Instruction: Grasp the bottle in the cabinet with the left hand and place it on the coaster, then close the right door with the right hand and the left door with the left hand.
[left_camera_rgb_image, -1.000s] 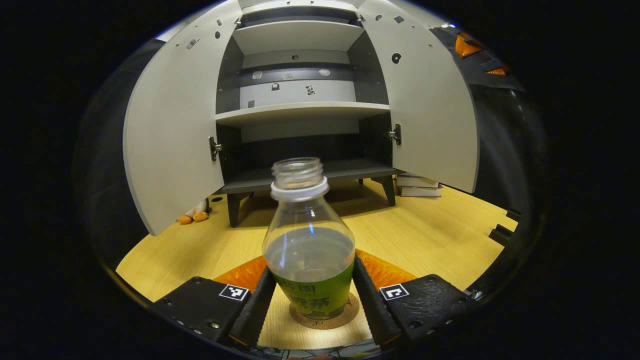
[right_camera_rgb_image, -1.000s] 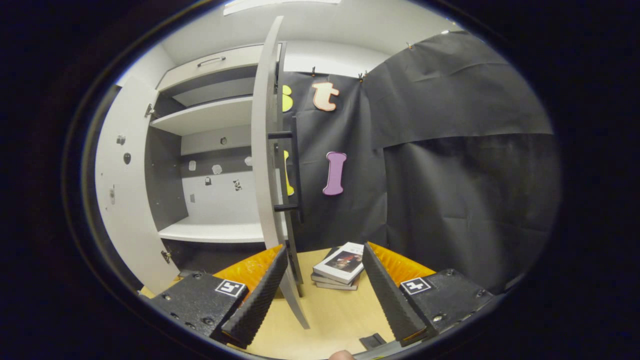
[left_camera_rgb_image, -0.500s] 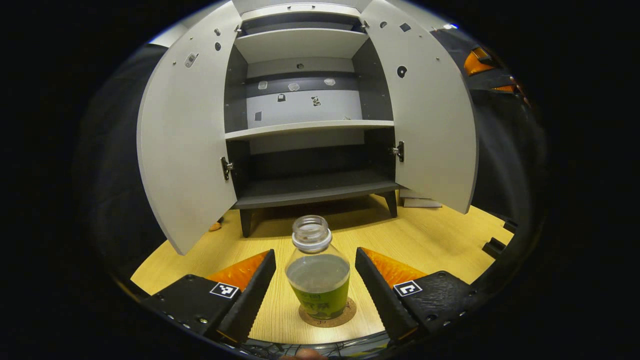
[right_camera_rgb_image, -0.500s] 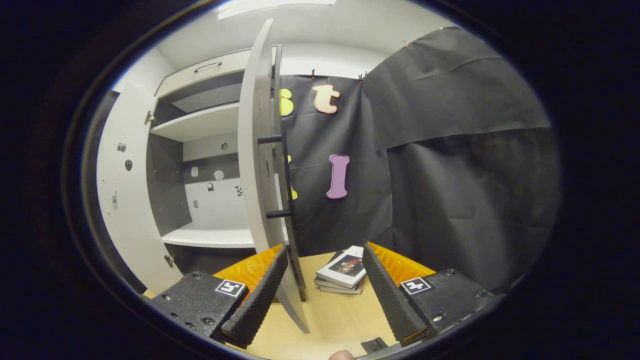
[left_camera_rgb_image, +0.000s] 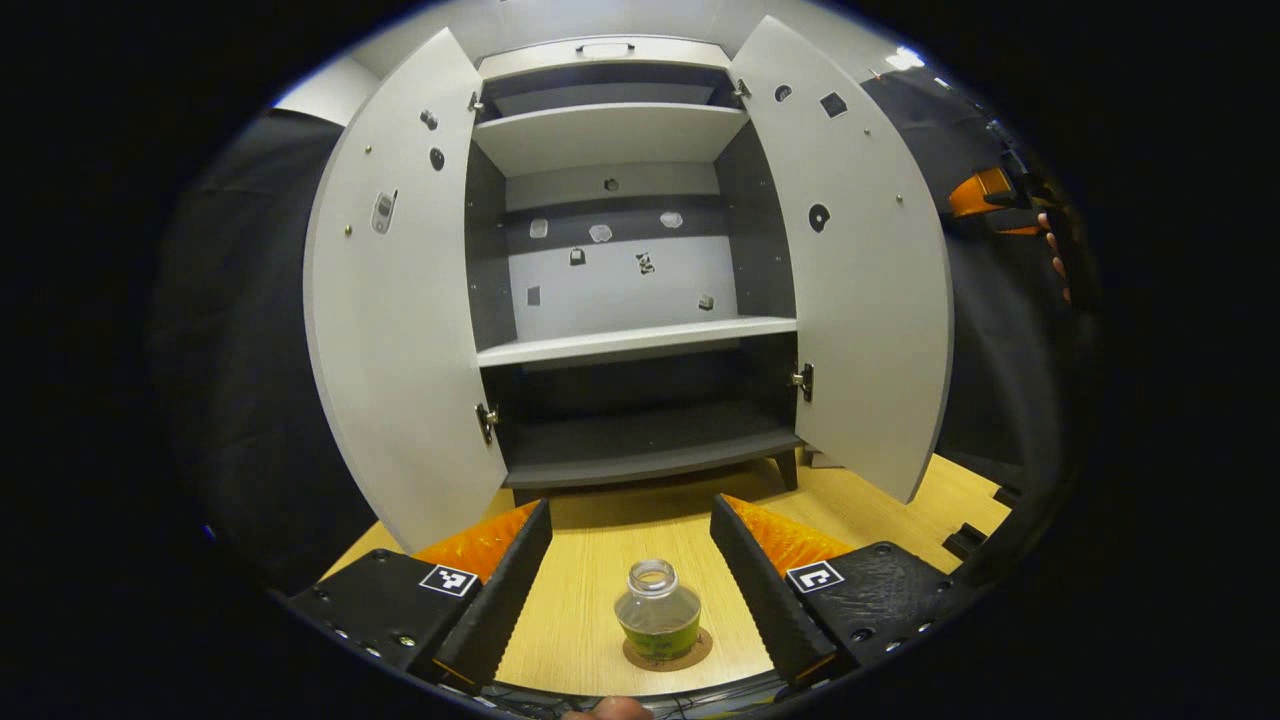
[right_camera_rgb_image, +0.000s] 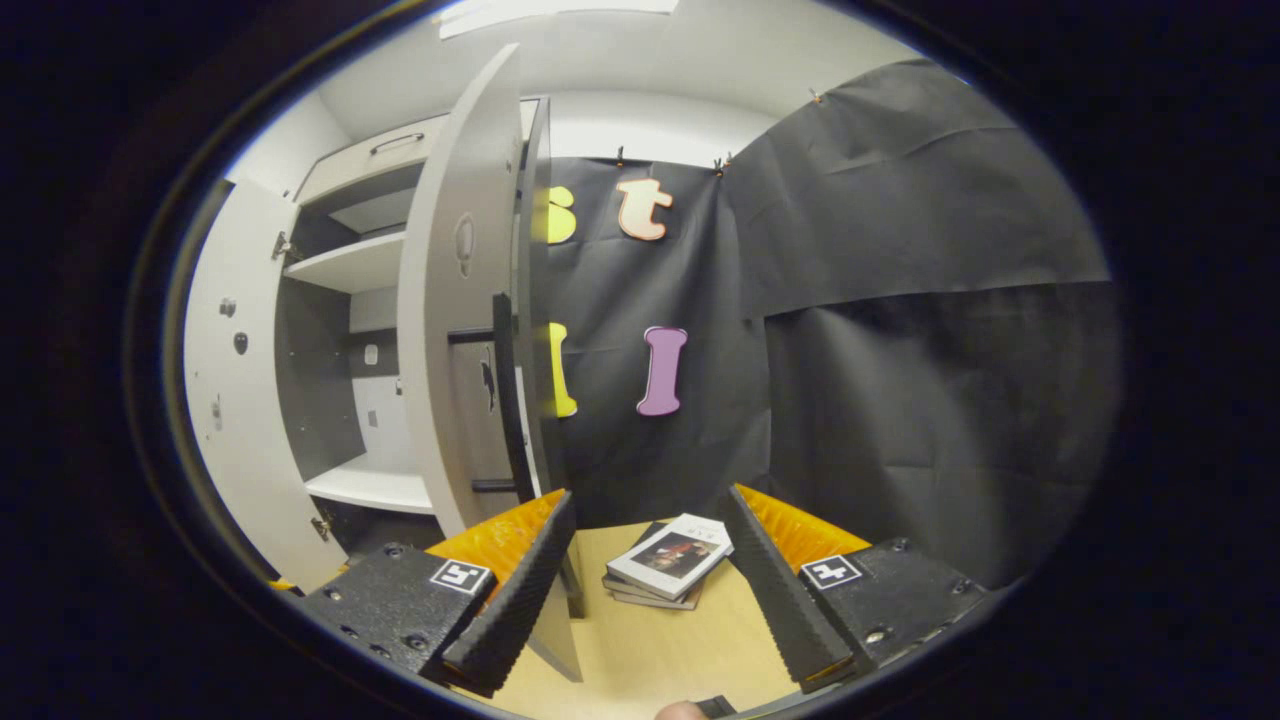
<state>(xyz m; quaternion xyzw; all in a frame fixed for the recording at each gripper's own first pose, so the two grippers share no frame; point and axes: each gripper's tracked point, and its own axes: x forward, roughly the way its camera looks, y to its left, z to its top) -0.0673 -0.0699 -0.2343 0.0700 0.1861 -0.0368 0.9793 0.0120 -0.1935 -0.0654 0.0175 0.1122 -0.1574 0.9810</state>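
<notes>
Bottle (left_camera_rgb_image: 657, 620), part full, sits on the coaster (left_camera_rgb_image: 668, 654), bottom centre; cabinet (left_camera_rgb_image: 620, 290) shelves look bare. Left gripper (left_camera_rgb_image: 632, 590) and right gripper (right_camera_rgb_image: 645, 585) both gape wide, holding nothing.

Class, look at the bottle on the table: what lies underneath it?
Under the bottle lies a round coaster on the wooden table. Its rim shows around the base; its middle is covered by the bottle.

bottle (left_camera_rgb_image: 657, 620): clear, green label | coaster (left_camera_rgb_image: 690, 656): brown cork | my worktop (left_camera_rgb_image: 600, 580): pale wood grain | cabinet (left_camera_rgb_image: 620, 250): dark grey frame, light grey shelves | doors (left_camera_rgb_image: 395, 330): light grey | door handle (right_camera_rgb_image: 505, 390): black | books (right_camera_rgb_image: 668, 560): white covers, dark picture
</notes>
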